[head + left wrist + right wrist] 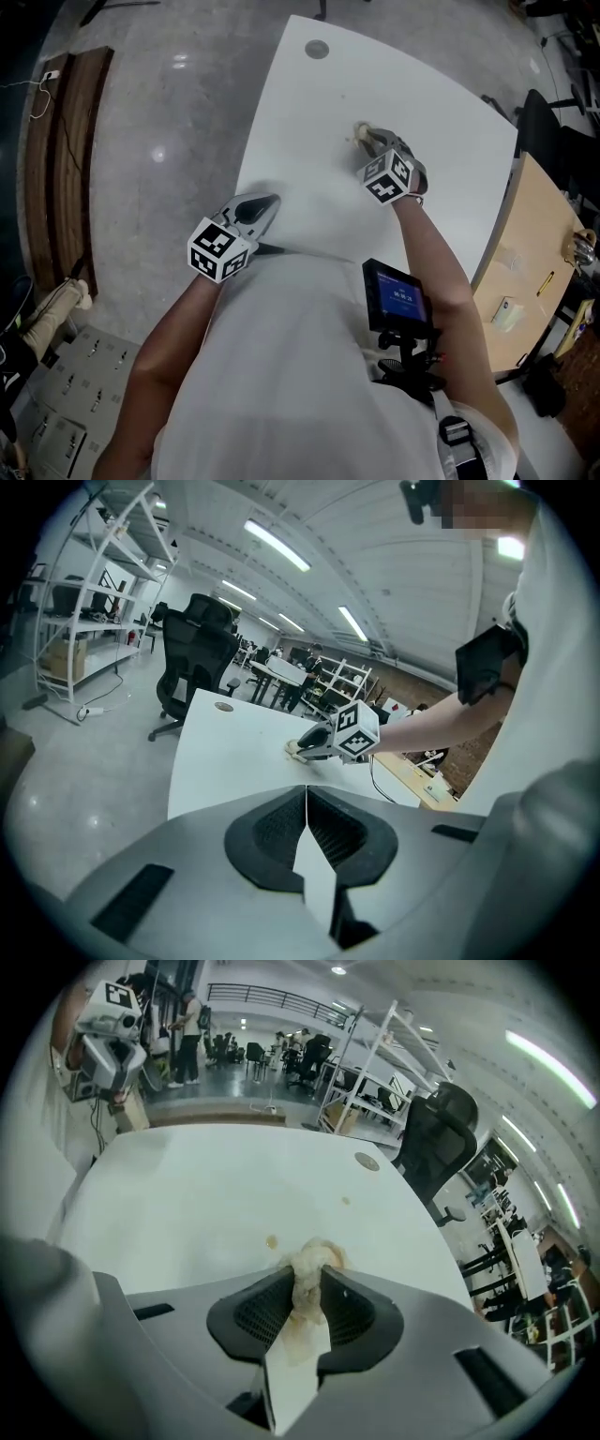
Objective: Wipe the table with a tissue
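Observation:
A crumpled, brown-stained tissue point(315, 1256) is pinched between the jaws of my right gripper point(307, 1277), and its wad presses down on the white table point(197, 1194). A small brown spot point(271, 1241) lies just left of the wad, and a fainter one point(345, 1201) lies farther out. In the head view the right gripper point(369, 139) points steeply down at mid-table with the tissue point(359, 132) at its tip. My left gripper point(270, 201) is shut and holds nothing, over the table's near left edge. The left gripper view shows its jaws point(307, 797) closed together, with the right gripper point(307, 749) beyond them.
A round cable grommet point(317, 49) sits at the table's far end. A wooden desk point(534, 253) adjoins the table on the right. A black office chair point(439, 1138) stands past the far edge. Metal shelving point(103, 583) stands off to the left over grey floor.

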A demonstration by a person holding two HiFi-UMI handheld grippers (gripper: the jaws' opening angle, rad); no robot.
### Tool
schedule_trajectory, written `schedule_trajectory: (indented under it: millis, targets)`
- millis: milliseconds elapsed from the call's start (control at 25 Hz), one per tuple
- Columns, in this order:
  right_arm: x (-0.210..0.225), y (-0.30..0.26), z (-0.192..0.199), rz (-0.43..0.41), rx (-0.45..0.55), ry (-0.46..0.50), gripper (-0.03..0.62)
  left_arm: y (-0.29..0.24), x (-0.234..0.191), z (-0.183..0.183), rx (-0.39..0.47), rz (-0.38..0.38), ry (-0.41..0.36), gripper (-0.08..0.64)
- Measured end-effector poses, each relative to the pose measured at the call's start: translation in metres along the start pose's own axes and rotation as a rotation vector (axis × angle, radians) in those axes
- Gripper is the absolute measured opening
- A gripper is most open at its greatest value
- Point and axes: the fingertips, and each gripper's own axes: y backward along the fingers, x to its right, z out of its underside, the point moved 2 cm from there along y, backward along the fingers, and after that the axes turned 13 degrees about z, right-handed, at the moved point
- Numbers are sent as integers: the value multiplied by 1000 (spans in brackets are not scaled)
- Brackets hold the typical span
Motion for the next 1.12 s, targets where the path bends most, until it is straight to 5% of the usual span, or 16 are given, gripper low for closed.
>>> schedule_trajectory:
  millis: [200,800,880,960,1120]
  targets:
    - [-7,0,-5,34,-7,68,86,5,-8,1,-5,11,-3,8]
    - [-70,19,-44,-119,159,183,83,3,-7,2,-16,40,-7,8]
    - [-79,24,-46,-231,193,103,83,-1,-5,0,-18,46,-12,8]
    - [-78,31,-55,-340,259,-101,84,-3,-5,-3,-17,53,-17,8]
    - [-35,35,-56,-270,307,-531,84,-2,-6,-7,-15,69,-20,8]
